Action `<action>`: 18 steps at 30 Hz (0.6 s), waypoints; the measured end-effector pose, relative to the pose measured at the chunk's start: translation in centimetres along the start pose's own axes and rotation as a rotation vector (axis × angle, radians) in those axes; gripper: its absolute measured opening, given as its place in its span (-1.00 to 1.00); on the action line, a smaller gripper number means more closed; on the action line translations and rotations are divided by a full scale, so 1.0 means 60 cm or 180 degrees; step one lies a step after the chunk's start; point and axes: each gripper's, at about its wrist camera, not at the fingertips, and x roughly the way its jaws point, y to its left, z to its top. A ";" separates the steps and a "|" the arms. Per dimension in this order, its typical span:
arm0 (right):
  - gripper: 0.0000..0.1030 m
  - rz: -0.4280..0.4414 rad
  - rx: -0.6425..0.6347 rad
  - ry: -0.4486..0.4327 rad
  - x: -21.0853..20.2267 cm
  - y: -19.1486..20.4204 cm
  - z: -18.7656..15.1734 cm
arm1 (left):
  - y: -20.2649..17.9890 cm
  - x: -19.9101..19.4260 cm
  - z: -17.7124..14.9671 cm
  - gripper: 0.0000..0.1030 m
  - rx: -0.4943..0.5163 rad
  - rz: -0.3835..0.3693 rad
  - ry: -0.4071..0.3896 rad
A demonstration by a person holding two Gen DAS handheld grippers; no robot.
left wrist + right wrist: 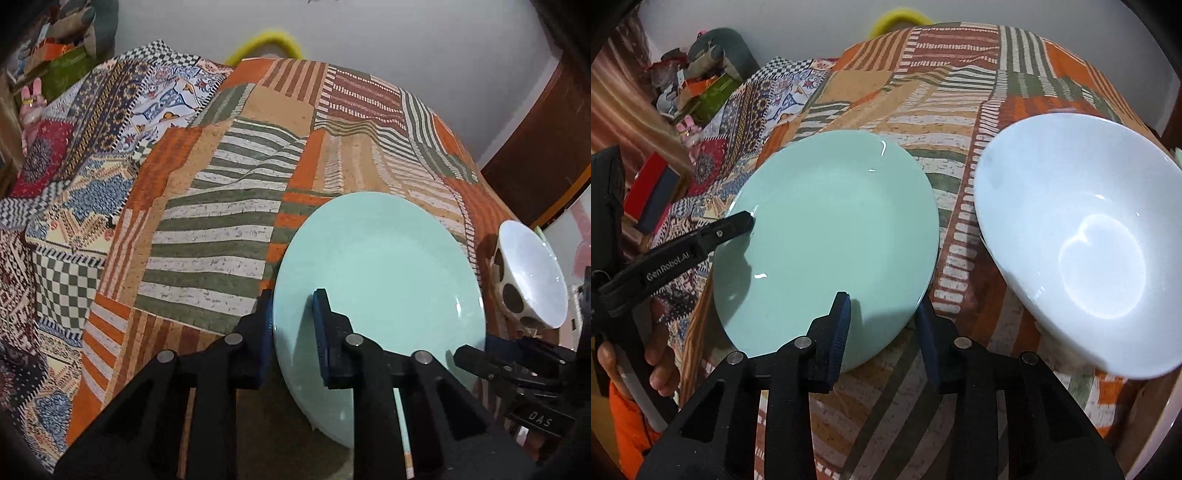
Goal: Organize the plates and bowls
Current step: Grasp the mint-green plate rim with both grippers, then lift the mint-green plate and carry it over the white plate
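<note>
A mint green plate (380, 266) (827, 229) rests on the patchwork bedspread (221, 229). My left gripper (292, 299) is shut on its left rim, one pad on top and the other outside the edge. On the opposite near rim, my right gripper (883, 301) is also shut on the plate, with its left pad on the face and its right pad under the edge. Each gripper shows in the other's view: the right gripper (480, 356) and the left gripper (746, 223). A white bowl (532, 273) (1082, 229) with brown spots outside lies tilted just right of the plate.
The striped bedspread (945, 110) stretches back to a white wall, with a yellow curved object (266, 40) behind it. Toys and boxes (701, 74) are piled at the far left. A hand (657, 365) with an orange sleeve holds the left gripper. Dark wood (535, 140) stands at the right.
</note>
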 end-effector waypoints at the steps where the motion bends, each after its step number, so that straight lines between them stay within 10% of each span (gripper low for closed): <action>1: -0.37 0.0011 0.0011 0.0013 -0.001 -0.002 0.000 | 0.003 -0.002 -0.001 -0.62 -0.0024 -0.0037 0.0025; 18: -0.38 0.0087 -0.0010 0.0069 -0.021 -0.002 -0.025 | -0.018 -0.080 -0.132 -0.59 0.0197 -0.0071 0.0223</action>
